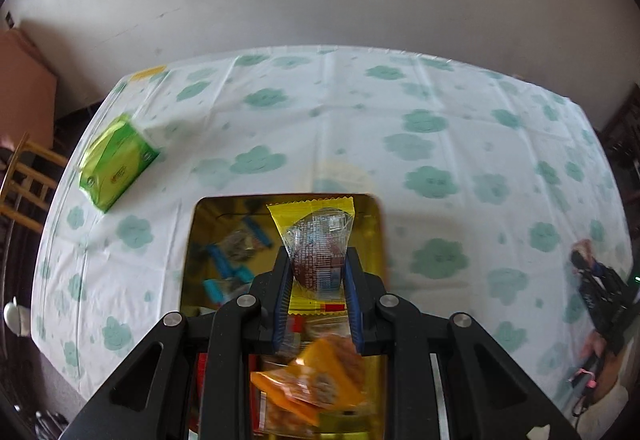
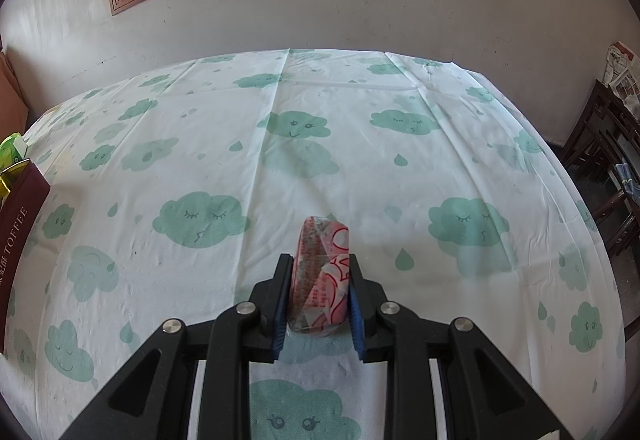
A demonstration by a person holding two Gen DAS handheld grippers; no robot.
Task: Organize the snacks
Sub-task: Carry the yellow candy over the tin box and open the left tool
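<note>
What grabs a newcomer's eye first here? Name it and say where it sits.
First, the yellow-edged snack packet pinched in the left gripper above the open gold tin, which already holds other snacks. Next, the pink-wrapped snack clamped in the right gripper over the cloud-print tablecloth. A green box lies at the table's far left.

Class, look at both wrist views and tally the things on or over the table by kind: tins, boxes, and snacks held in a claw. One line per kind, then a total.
Tins: 1, the gold tin
Boxes: 1, the green box
Snacks held in a claw: 2, the yellow-ended snack in the left claw and the pink snack in the right claw
Total: 4
</note>
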